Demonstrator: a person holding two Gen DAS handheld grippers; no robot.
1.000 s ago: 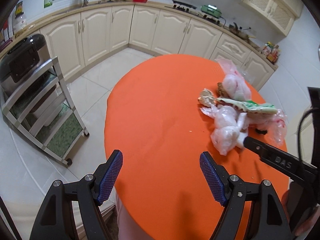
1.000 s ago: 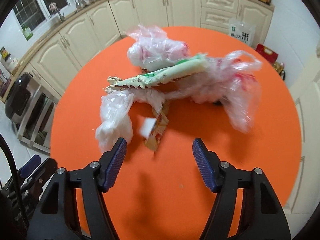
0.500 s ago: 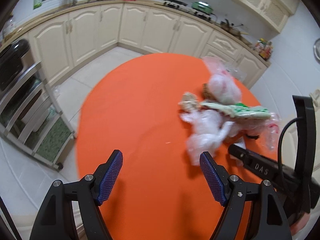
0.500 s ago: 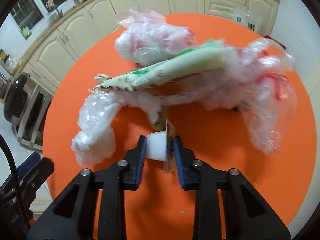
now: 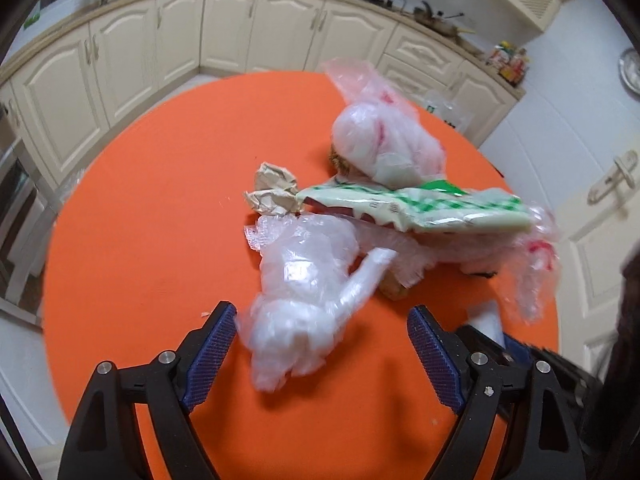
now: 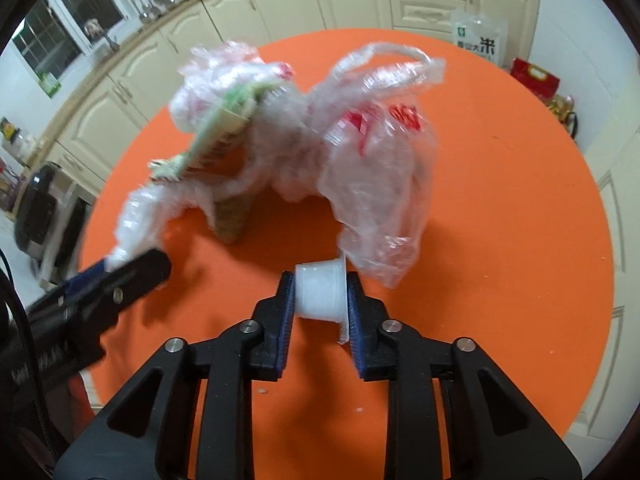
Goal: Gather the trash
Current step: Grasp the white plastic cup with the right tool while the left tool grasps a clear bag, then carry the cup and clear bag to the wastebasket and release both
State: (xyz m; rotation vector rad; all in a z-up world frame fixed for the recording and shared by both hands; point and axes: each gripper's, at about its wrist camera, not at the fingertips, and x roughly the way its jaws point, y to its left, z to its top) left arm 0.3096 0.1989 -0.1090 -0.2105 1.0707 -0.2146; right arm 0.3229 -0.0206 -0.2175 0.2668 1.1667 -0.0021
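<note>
I'm looking into a home kitchen: cream cabinets [image 5: 256, 24] wrap 2 walls under a countertop [image 5: 120, 10], utensils hang by the window [image 6: 60, 28], and a round orange table [image 5: 160, 220] fills the floor.

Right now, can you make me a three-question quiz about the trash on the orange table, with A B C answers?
1. Where is the small white plastic cup?
A. between the right gripper fingers
B. on the floor
C. on the counter

2. What colour is the table cover?
A. blue
B. orange
C. grey

3. How is the left gripper?
A. shut on paper
B. shut on nothing
C. open

Answers: 1 A, both pads press the cup. 2 B, the cover is bright orange. 3 C, its fingers stand wide around a clear plastic bag.
</note>
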